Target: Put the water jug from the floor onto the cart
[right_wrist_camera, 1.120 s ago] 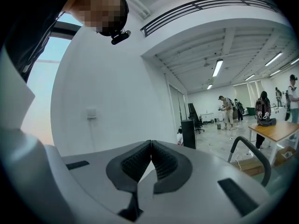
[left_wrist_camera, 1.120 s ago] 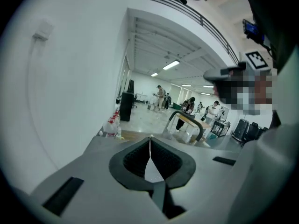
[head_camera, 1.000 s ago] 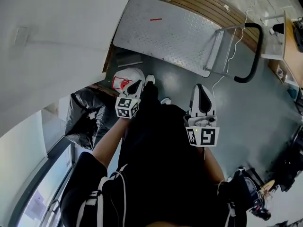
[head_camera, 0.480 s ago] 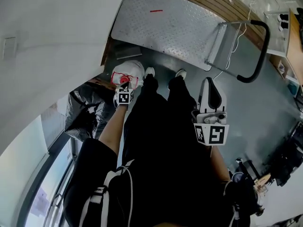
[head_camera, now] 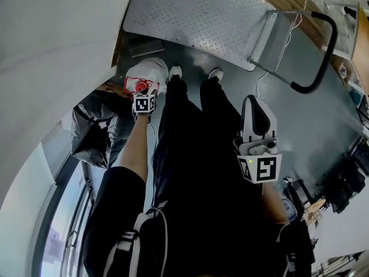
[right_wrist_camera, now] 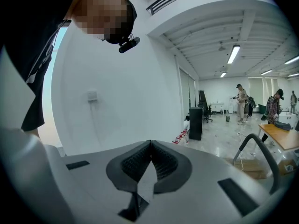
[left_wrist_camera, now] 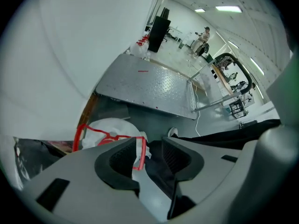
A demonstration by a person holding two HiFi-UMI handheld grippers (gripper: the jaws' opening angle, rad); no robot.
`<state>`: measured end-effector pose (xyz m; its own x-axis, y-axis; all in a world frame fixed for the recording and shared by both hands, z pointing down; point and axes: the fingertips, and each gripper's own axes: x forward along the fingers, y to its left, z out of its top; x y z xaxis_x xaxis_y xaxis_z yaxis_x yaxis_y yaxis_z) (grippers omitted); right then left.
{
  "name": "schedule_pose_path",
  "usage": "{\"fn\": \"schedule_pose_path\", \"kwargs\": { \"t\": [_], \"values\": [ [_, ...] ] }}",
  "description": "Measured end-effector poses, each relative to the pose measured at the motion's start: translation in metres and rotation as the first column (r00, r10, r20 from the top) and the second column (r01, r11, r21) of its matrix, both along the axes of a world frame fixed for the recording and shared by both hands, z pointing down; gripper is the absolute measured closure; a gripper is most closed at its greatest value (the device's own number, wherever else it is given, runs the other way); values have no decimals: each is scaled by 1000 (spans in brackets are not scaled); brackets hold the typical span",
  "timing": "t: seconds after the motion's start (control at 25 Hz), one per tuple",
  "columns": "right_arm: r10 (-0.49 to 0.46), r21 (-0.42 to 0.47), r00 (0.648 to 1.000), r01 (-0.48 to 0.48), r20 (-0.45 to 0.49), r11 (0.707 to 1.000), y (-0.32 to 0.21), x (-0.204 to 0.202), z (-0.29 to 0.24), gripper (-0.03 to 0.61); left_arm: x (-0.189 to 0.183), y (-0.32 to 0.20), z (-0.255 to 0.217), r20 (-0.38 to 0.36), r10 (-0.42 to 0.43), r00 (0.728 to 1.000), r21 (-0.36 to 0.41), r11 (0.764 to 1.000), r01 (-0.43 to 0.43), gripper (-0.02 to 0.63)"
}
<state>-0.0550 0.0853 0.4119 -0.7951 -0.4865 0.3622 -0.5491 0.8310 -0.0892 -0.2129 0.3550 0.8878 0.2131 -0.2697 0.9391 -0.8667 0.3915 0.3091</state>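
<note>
The water jug (head_camera: 147, 74) is white with a red handle and cap; it stands on the floor by the wall, next to the person's shoes. My left gripper (head_camera: 144, 92) points steeply down right over it. Its jaws have just been opening and now stand apart. In the left gripper view the jug's red handle (left_wrist_camera: 138, 154) runs through the gap of the left gripper (left_wrist_camera: 152, 146), close to the left pad, not pinched. The cart's steel deck (head_camera: 196, 10) lies beyond the jug. My right gripper (head_camera: 255, 111) hangs at the person's right side, shut with nothing in it (right_wrist_camera: 150, 143).
A black plastic bag (head_camera: 95, 128) lies by the wall left of the jug. The cart's black push handle (head_camera: 316, 62) rises at its right end. The person's legs and shoes (head_camera: 193, 79) stand between jug and cart handle. People walk far off in the hall (right_wrist_camera: 240, 101).
My left gripper dropped down to the jug's top and its jaws opened around the red handle. The right gripper drifted slightly down and right, still shut.
</note>
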Motion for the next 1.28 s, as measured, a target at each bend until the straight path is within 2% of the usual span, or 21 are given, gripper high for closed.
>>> {"fn": "schedule_pose_path", "kwargs": {
  "t": [0.12, 0.4, 0.68, 0.72, 0.8, 0.88, 1.0, 1.28],
  "values": [
    [2, -18, 999, -2, -39, 1000, 4, 6, 18, 565, 8, 4, 34, -68, -7, 998, -25, 1000, 6, 428],
    [50, -48, 994, -54, -93, 997, 9, 19, 64, 565, 21, 11, 84, -69, 144, 987, -60, 987, -148, 428],
    [83, -65, 992, -90, -100, 994, 14, 29, 98, 565, 42, 16, 129, -131, 215, 968, -103, 968, -229, 431],
    [91, -65, 990, -98, -105, 993, 13, 31, 99, 565, 44, 18, 133, -143, 213, 967, -120, 966, -231, 450],
    [96, -59, 988, -104, -121, 993, 11, 34, 98, 565, 47, 22, 138, -157, 190, 969, -153, 965, -214, 557],
    [84, -44, 988, -91, -132, 995, 8, 34, 91, 565, 50, 17, 138, -172, 155, 973, -152, 972, -182, 558],
    [78, -31, 989, -83, -126, 996, 7, 30, 79, 565, 39, 8, 127, -173, 100, 980, -108, 987, -120, 569],
    [67, -29, 994, -70, -85, 997, 8, 7, 53, 565, 4, 21, 98, -189, 6, 982, -122, 992, -29, 569]
  ]
}}
